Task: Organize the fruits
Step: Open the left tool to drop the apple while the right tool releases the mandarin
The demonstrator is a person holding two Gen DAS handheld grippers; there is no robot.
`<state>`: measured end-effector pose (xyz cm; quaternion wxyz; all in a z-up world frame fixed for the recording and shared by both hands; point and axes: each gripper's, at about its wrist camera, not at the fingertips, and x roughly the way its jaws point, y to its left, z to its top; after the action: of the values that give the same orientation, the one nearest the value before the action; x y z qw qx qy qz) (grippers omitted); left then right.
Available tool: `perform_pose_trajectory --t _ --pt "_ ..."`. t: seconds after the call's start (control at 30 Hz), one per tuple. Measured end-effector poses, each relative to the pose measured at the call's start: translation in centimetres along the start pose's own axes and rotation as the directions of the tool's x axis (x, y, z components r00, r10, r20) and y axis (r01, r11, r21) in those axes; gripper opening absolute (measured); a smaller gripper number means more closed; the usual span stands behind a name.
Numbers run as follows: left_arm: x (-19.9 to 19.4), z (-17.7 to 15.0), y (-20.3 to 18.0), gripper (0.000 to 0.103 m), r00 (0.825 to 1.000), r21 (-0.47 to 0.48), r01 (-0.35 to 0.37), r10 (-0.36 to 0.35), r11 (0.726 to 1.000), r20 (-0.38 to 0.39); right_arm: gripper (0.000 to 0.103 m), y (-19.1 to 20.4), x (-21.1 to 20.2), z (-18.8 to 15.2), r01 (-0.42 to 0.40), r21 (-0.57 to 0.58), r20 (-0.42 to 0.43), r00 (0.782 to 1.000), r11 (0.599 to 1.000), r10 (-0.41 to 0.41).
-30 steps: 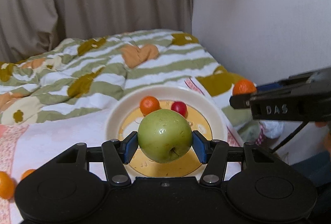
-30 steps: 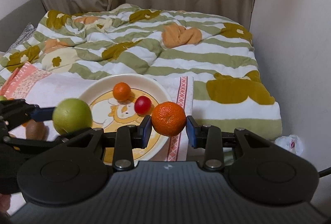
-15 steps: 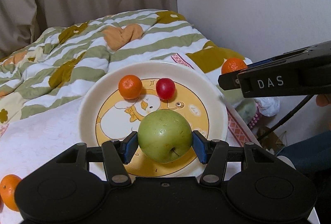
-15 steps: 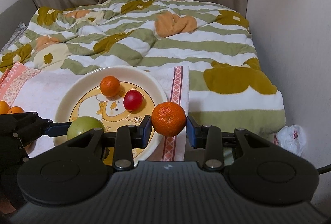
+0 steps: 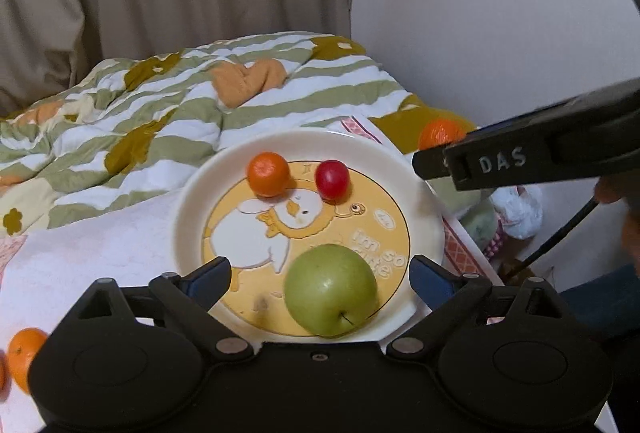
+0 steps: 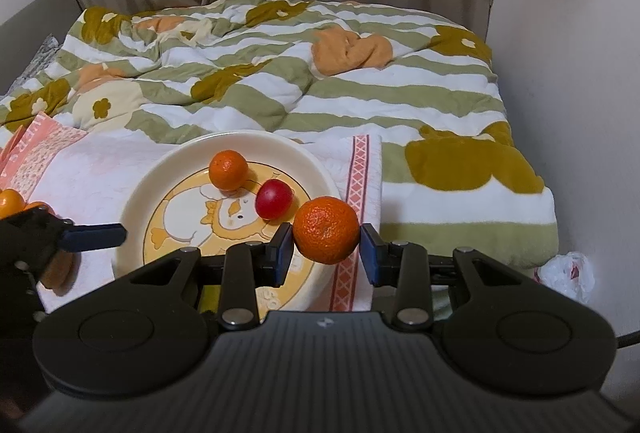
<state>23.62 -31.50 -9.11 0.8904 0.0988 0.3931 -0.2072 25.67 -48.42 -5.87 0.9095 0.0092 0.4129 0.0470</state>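
green apple [image 6: 211, 293] mostly hidden behind gripper body, tangerine [image 5: 24, 357] cut by edge

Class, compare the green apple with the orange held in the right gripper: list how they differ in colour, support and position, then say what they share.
1. The green apple is smooth and green; the orange is dimpled and orange.
2. The apple rests on the plate, free between the open left gripper; the orange is clamped in the right gripper.
3. The apple lies inside the plate; the orange hangs at its rim.
Both are round fruits.
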Motion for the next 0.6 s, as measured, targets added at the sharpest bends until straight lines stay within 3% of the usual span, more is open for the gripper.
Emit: perform_pose_trajectory --t 0.33,0.6 --pt "-4.4 -1.3 3.1 0.098 0.998 -0.114 -0.061 0.064 0.992 0.024 0.051 2.3 2.3 0.5 -0.065 -0.053 -0.023 0.998 0.996 0.064" --pt "-6.4 -2.5 4.6 0.098 0.992 -0.166 -0.118 0.125 0.979 0.035 0.051 2.9 4.8 0.3 -0.074 -0.066 -0.057 0.996 0.995 0.071"
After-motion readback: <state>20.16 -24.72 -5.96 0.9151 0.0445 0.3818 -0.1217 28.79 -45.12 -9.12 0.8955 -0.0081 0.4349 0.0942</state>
